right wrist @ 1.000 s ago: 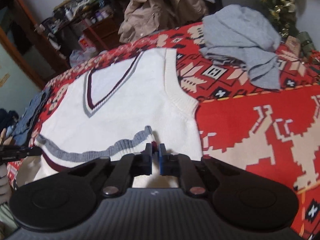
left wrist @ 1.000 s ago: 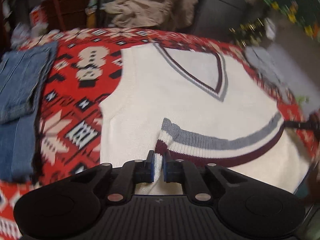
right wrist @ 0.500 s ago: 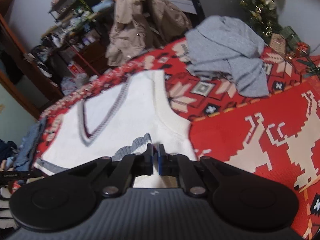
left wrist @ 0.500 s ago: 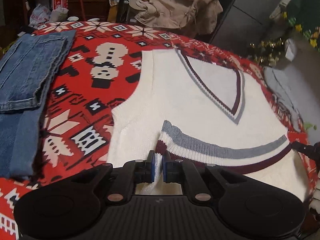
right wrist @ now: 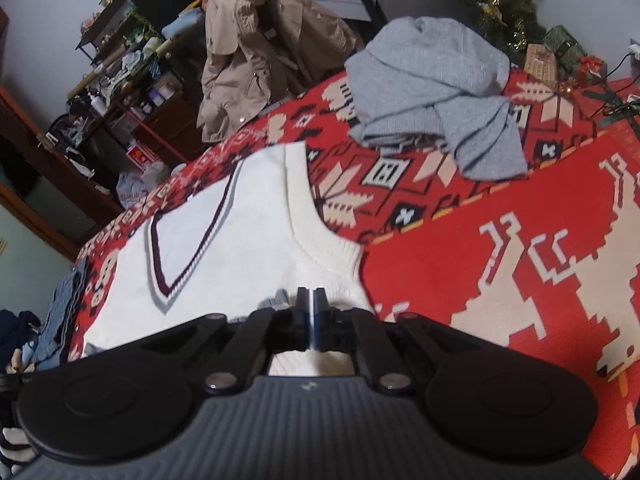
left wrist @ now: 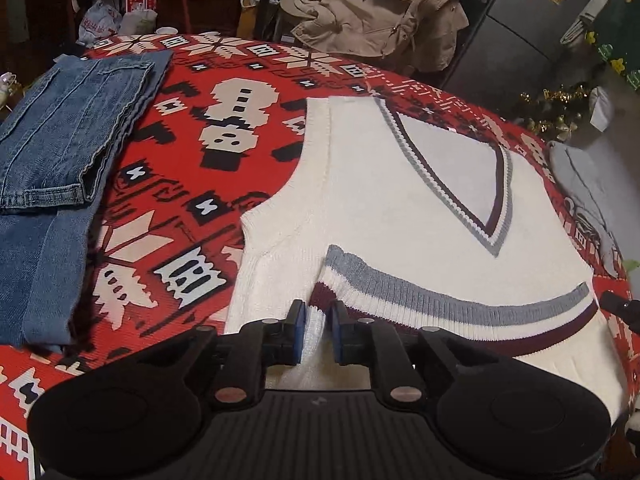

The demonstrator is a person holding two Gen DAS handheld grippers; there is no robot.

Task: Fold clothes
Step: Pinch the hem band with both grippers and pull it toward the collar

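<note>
A cream knit vest (left wrist: 380, 200) with grey and maroon V-neck trim lies on a red patterned blanket (left wrist: 192, 184). Its striped bottom hem (left wrist: 440, 304) is folded up over the body, below the neckline. My left gripper (left wrist: 317, 332) has its jaws slightly parted around the hem's left corner, with fabric between the pads. My right gripper (right wrist: 311, 318) is shut on the hem's right corner, and the vest (right wrist: 248, 240) lies ahead of it.
Folded blue jeans (left wrist: 60, 152) lie on the blanket to the left. A crumpled grey sweater (right wrist: 436, 92) lies at the far right. A beige coat (left wrist: 384, 20) hangs beyond the blanket's far edge, with cluttered shelves (right wrist: 120, 60) behind.
Both grippers have carried the hem farther up over the vest body. The left jaws have parted slightly compared with before.
</note>
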